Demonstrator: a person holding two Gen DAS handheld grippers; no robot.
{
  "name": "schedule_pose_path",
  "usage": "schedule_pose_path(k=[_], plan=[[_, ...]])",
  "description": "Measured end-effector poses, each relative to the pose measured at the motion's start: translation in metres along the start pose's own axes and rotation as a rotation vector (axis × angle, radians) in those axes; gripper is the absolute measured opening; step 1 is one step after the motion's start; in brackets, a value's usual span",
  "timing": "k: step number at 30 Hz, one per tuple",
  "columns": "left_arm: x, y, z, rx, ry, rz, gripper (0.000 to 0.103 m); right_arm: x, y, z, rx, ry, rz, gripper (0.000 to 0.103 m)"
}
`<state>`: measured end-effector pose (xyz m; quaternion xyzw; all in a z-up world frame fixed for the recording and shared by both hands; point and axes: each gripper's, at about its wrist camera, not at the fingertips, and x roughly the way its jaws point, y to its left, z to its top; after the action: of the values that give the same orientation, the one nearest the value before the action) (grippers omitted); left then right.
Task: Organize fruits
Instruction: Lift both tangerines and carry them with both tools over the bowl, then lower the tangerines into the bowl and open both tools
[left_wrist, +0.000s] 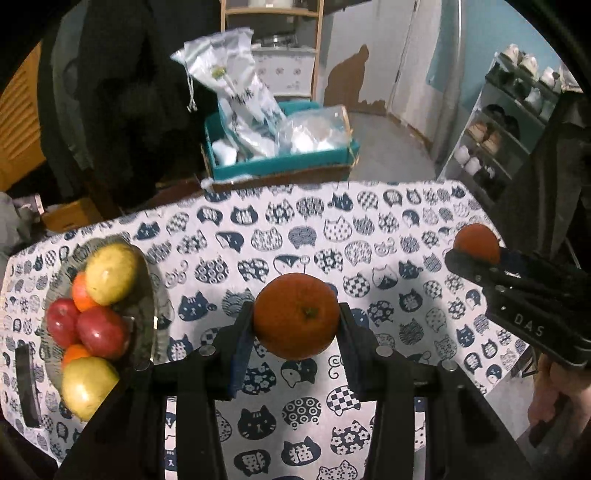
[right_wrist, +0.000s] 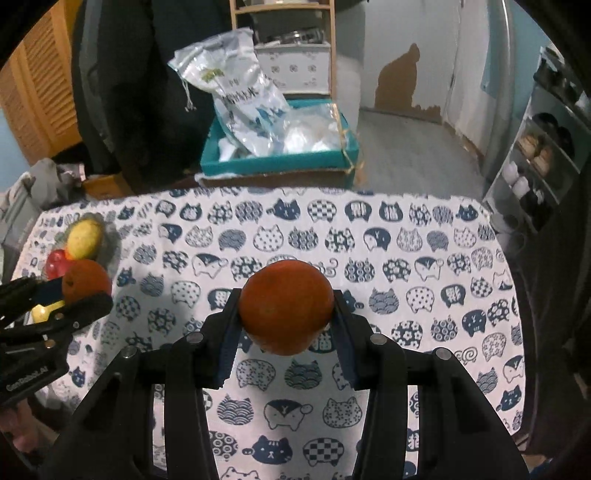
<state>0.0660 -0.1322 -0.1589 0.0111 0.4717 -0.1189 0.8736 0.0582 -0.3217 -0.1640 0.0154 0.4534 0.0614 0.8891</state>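
Evidently, each gripper carried one fruit clear of the table, a hold that suited transfer to the dish rather than resting. The left gripper (left_wrist: 296, 321) had its two black fingers closed against the sides of a round orange citrus fruit with a dimpled stem end (left_wrist: 296, 315), the blue pads pressing at its widest girth so that the sphere could not roll out. The right gripper (right_wrist: 286, 314) clamped a second round, matte orange fruit (right_wrist: 285, 306) in the same manner. Both fruits hung above the white cotton tablecloth printed with navy cat faces (left_wrist: 369, 236), apart from it. At the left end of the cloth stood a shallow glass dish (left_wrist: 149, 280), already loaded with glossy red apples (left_wrist: 101, 332), smooth yellow-green pears (left_wrist: 110, 273) and small oranges, which marked it as the probable destination. Beyond the table's far edge sat a teal cardboard box (left_wrist: 280, 166) stuffed with crinkled plastic bags.
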Motion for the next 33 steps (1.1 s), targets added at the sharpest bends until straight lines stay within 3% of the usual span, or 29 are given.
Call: schedule_pose_path(k=[14,33], plan=[[-0.044,0.024,0.006,-0.019,-0.1,0.029,0.044,-0.038,0.032,0.018,-0.058,-0.087,0.062,0.045],[-0.056,0.093,-0.004,-0.132,-0.111,0.106,0.044,-0.019,0.102,0.049,-0.143,-0.077,0.183,0.045]])
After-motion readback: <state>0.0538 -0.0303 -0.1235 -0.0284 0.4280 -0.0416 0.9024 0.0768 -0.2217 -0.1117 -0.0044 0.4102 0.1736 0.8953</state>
